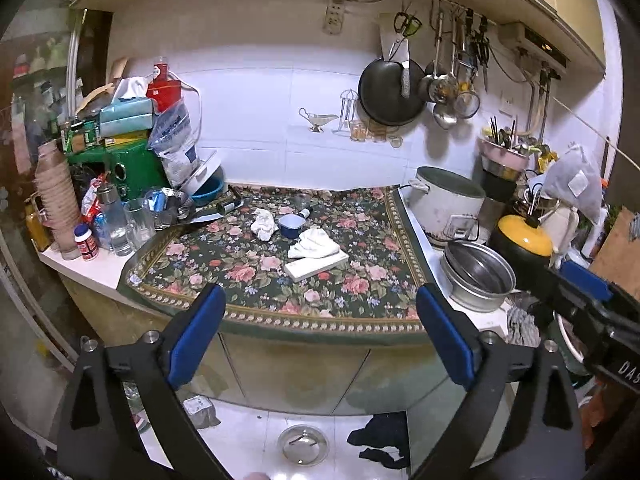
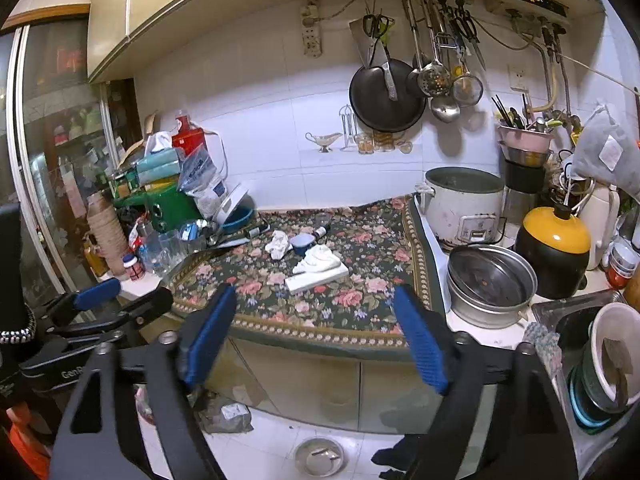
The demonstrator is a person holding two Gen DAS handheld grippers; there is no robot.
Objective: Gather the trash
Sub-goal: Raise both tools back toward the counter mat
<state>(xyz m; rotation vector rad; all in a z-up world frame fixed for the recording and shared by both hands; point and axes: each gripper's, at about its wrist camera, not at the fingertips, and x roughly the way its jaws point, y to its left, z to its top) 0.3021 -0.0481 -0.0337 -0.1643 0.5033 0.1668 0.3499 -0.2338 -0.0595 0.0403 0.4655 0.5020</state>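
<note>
Both spread wide, holding nothing: left gripper, right gripper, hovering off the counter's front edge. Trash out on the floral cloth: crumpled tissue, white wad lying on a flat box. Risk of knocking the blue cup between them. Crowded left by glasses, right by steel pot; open room only in front.

My view: cloth on counter | on cloth: tissue left of cup, rag on box before cup | cooker right of cloth | pot before cooker
</note>
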